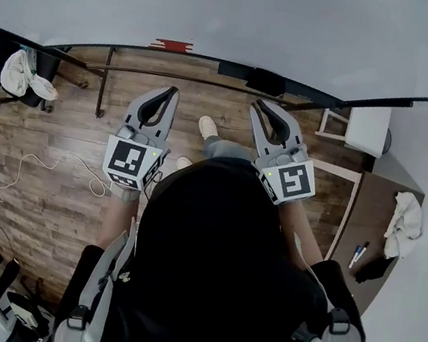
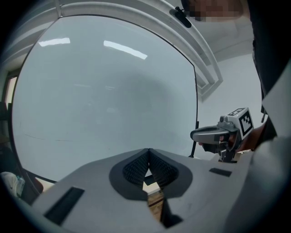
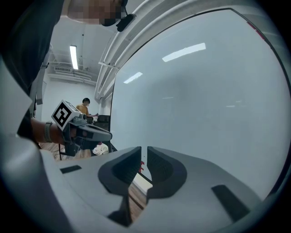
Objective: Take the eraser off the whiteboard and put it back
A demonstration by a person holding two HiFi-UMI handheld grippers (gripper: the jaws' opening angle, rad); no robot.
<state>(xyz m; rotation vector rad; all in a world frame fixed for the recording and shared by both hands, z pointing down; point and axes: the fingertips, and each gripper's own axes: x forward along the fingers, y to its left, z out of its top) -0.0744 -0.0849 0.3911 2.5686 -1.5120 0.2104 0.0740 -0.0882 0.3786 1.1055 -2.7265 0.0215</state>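
Observation:
The whiteboard [image 1: 241,8] fills the top of the head view and most of both gripper views. A small red object [image 1: 172,45], possibly the eraser, sits at the board's lower edge, and a dark block [image 1: 266,80] lies on the ledge to its right. Both grippers are held side by side just short of the board and point at it. My left gripper [image 1: 170,91] [image 2: 148,151] is shut with its tips touching and nothing held. My right gripper [image 1: 259,104] [image 3: 144,149] is shut to a thin slit, also holding nothing. Each gripper shows in the other's view.
A desk [image 1: 367,224] at the right carries a white cloth [image 1: 407,223] and markers [image 1: 358,253]. A white stool [image 1: 367,128] stands by the board. Cables [image 1: 52,167] trail over the wood floor, a chair with cloth [image 1: 25,78] stands left, and a person [image 3: 84,107] is far off.

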